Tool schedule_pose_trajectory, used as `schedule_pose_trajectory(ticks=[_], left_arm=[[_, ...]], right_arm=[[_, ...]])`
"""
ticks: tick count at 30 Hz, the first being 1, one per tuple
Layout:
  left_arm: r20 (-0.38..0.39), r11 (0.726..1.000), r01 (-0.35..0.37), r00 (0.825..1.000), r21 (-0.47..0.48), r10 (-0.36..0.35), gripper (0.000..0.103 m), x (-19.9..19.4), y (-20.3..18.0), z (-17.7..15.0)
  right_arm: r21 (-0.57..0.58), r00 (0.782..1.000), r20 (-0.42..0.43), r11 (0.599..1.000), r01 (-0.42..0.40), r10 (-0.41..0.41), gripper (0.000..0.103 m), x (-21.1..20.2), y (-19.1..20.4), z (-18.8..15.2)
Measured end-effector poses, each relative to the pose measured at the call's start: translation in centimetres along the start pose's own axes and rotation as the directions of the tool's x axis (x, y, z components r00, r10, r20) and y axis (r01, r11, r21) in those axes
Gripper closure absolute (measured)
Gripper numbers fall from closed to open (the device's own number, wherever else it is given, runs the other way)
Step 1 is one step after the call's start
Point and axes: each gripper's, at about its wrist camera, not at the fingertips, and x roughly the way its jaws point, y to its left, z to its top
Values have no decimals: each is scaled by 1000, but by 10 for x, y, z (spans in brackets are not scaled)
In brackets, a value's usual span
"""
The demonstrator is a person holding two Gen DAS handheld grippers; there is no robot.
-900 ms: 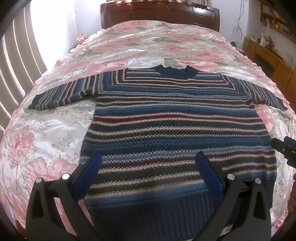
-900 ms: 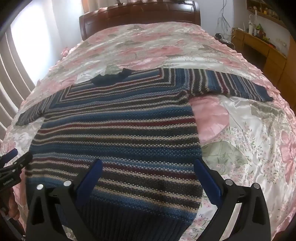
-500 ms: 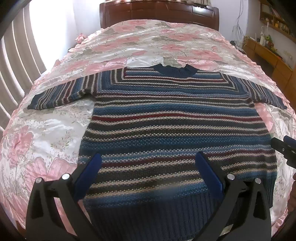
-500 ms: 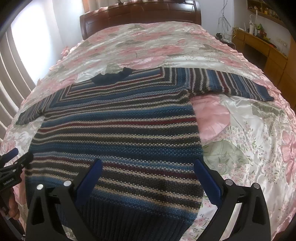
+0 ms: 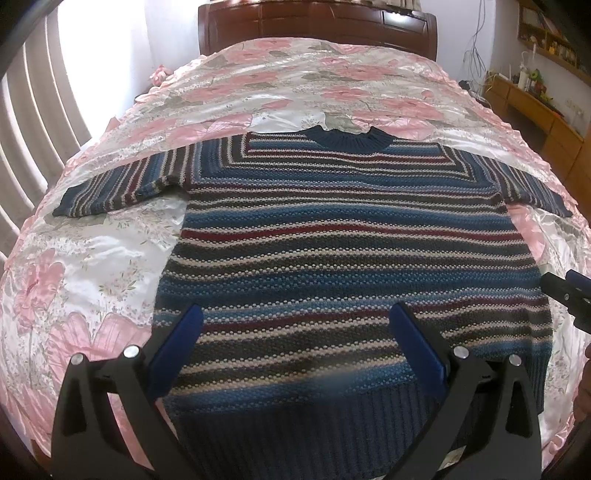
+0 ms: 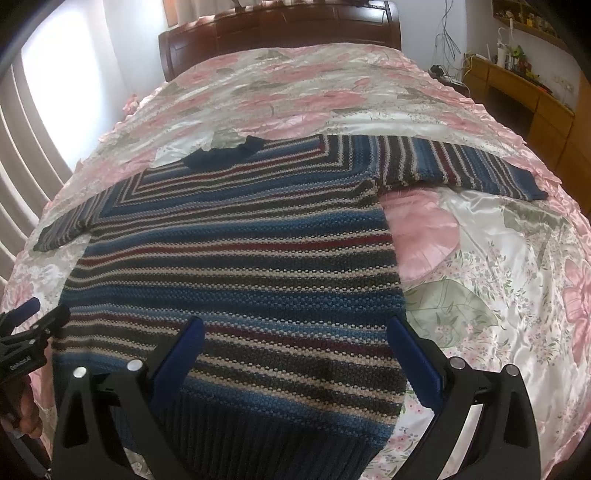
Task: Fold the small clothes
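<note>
Nothing has shifted since a second ago: the blue-and-maroon striped knitted sweater [image 5: 351, 258] lies flat on the floral satin bed [image 5: 92, 258]; left claw [image 5: 295, 332] and right claw [image 6: 295, 339] hover released; folding unstarted.

A home bedroom: a bed [image 5: 332, 92] (floral satin cover) with a dark wooden headboard [image 5: 317, 26], vertical blinds [image 5: 33, 122].
</note>
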Motion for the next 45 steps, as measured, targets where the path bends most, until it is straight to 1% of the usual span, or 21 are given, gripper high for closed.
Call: schedule_pose_trajectory(ticks=[17,25,28,30,32,33,34,36,37,38,39,40,41,42,43,44,45], left_arm=[[-3,1000,-4,1000,8,4,3,3,-2,-1],[-24,1000,-5,1000,15,5,3,4,-7,-3],[-37,1000,-8,999,11,8,3,5,-8,-2],[-82,1000,-24,996,10,25,3,8,-9,2],[-108,999,-31,994,-8,30,3,12,-10,8],[-106,999,-28,994,-21,26,3,14,-9,12],[-96,999,-33,995,-31,30,3,16,-9,17],[-99,999,-44,994,-24,41,3,26,-17,33],[-86,998,-56,995,-20,54,3,30,-21,41],[-78,997,-79,994,-17,78,3,36,-28,52],[-70,996,-92,993,-20,91,3,42,-36,63],[-62,996,-80,995,-32,78,3,46,-42,72],[-60,996,-80,995,-31,79,3,53,-55,84],[-57,996,-86,995,-19,85,3,58,-67,94],[-59,998,-60,996,-13,60,3,63,-81,103],[-54,999,-51,997,13,52,3,71,-100,112],[-56,998,-52,997,40,54,3,78,-118,119]], right_arm=[[-1,1000,1,1000,1,-1,4,-1,2,0],[-3,1000,2,1000,1,-1,4,0,4,1],[0,1000,-4,1000,-4,4,4,1,1,2],[11,1000,-16,1000,-16,16,4,4,-7,4],[41,998,-34,998,-45,46,4,6,-23,11],[53,998,-40,997,-49,51,4,7,-32,16],[54,998,-45,998,-30,32,4,9,-49,26],[39,998,-49,999,37,-35,4,11,-73,41],[29,994,-59,995,92,-90,4,14,-92,54],[26,989,-69,991,131,-129,4,17,-110,66],[30,984,-75,986,165,-163,4,19,-128,77],[44,972,-87,974,222,-218,4,24,-154,92],[54,962,-99,964,261,-255,4,28,-172,102],[67,950,-111,952,299,-291,4,34,-195,114],[70,939,-119,940,333,-323,4,39,-214,123],[68,927,-130,930,362,-352,4,47,-233,132],[70,920,-140,923,377,-366,4,53,-248,138]])
